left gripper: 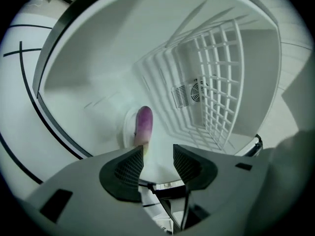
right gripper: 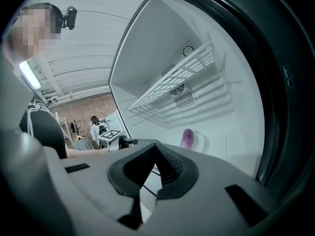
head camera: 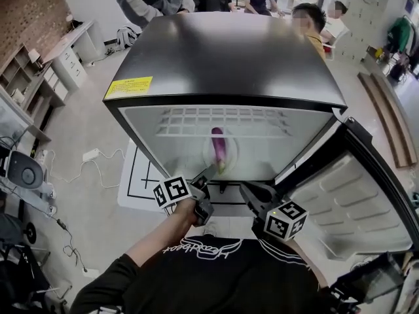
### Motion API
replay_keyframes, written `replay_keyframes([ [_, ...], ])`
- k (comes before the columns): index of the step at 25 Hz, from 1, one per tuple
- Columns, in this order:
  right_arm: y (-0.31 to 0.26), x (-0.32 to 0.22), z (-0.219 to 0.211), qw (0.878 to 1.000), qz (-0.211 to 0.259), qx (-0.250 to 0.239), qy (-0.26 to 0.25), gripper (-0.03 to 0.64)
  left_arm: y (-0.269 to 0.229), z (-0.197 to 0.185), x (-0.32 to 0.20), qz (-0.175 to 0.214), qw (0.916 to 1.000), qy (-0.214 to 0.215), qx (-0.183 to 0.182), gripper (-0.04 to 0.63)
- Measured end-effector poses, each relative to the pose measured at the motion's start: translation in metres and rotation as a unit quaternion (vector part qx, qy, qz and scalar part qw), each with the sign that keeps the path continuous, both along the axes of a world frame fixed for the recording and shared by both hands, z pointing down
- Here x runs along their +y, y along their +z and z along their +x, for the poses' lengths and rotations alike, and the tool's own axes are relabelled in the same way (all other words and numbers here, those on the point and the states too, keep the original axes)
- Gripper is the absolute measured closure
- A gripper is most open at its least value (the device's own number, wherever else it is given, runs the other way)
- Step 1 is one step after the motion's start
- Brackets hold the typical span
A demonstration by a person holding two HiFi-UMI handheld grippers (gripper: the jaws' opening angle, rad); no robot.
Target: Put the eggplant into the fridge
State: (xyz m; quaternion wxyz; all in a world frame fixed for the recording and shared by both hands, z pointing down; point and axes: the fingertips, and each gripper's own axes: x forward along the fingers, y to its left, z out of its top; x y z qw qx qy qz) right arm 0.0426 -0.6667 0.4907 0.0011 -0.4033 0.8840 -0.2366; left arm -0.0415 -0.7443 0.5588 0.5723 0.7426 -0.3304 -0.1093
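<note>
Starting at the left, the left gripper (left gripper: 158, 149) is seen at the mouth of the open fridge (head camera: 222, 51). Its fingers (left gripper: 129, 168) are spread wide and nothing is clasped between them.

The eggplant (left gripper: 143, 124) is found just beyond the tip of the left-hand finger, slightly left of the gap. Whether it is brushed by that tip cannot be told. It lies on the fridge floor below the wire shelf (head camera: 222, 120), on what seems to be a pale round dish (left gripper: 129, 129). Its long axis runs from the opening toward the back wall, with the greenish stem end turned toward the fingers. It is lined up closely with the way the left gripper points, so a straight pull back would be needed to clear it.

Further right, the right gripper (right gripper: 155, 149) is held outside the fridge, its fingers (right gripper: 170, 167) clenched tip to tip on nothing. The eggplant is well apart from it, ahead and to its right.

At the far right the door (head camera: 340, 201) stands swung open. The placing is judged done. The shutting of the door is judged to remain, and the right gripper is the nearer to it.
</note>
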Motion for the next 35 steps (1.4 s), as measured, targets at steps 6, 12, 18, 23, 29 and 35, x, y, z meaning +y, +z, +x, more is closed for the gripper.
replay_keyframes([
  [6, -0.013, 0.032, 0.001, 1.0, 0.021, 0.013, -0.017, 0.609, -0.056, 0.021, 0.059, 0.144, 0.9856, 0.086, -0.02, 0.42],
  [12, -0.034, 0.069, 0.005, 0.997, 0.058, 0.029, -0.038, 0.609, -0.102, 0.031, 0.121, 0.246, 0.9581, 0.141, -0.044, 0.448],
  [18, -0.049, 0.112, 0.021, 0.997, 0.064, 0.01, -0.044, 0.61, -0.12, 0.045, 0.185, 0.311, 0.9276, 0.187, -0.091, 0.586],
  [23, -0.05, 0.155, 0.032, 0.995, 0.078, 0.021, -0.06, 0.61, -0.127, 0.058, 0.244, 0.356, 0.9012, 0.215, -0.122, 0.586],
  [29, -0.054, 0.202, 0.035, 0.991, 0.089, 0.04, -0.089, 0.609, -0.137, 0.063, 0.293, 0.395, 0.8779, 0.215, -0.165, 0.586],
  [35, -0.056, 0.231, 0.028, 0.988, 0.089, 0.054, -0.11, 0.61, -0.141, 0.058, 0.318, 0.395, 0.8785, 0.206, -0.173, 0.586],
])
